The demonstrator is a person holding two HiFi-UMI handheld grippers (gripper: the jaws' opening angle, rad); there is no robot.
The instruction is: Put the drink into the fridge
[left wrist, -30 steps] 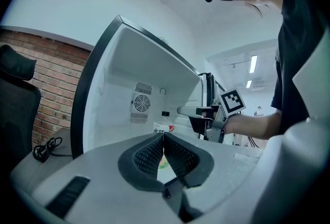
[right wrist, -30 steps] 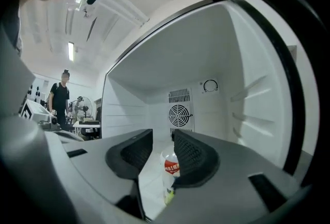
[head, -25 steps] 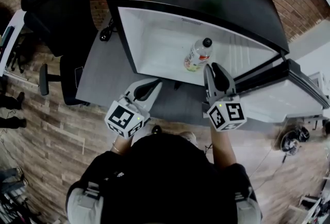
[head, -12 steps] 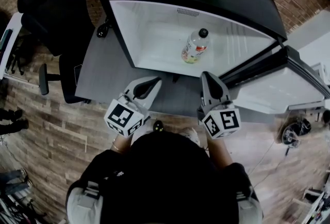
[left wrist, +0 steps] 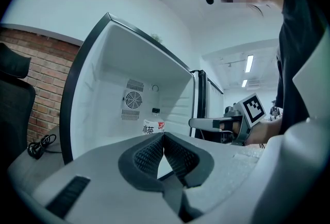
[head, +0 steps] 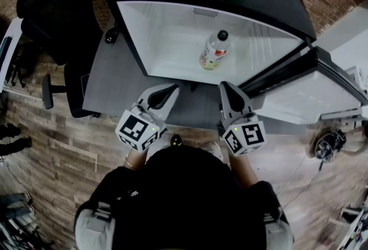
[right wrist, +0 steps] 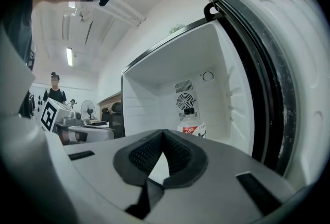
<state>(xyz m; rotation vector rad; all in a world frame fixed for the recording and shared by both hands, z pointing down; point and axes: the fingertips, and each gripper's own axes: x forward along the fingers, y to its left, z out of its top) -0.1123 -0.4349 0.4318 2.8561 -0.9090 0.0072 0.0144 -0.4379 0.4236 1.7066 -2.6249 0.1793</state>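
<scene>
The clear plastic drink bottle with a black cap and a red-and-white label stands upright on the floor of the small black-cased, white-lined fridge. It sits well inside, towards the back wall with its round fan grille, and nothing touches it. Both tools hang outside the opening, in front of its lower edge. The right gripper has its ribbed black pads pressed together on nothing, and the left gripper is pinched closed and empty in the same way. With the drink apparently delivered, the remaining move is probably to close the fridge. That turns on the white-lined fridge door with a black seal, which is swung wide open on the right. It lies just beside the right gripper and well apart from the left, so the right hand looks better placed to push it across the opening.
</scene>
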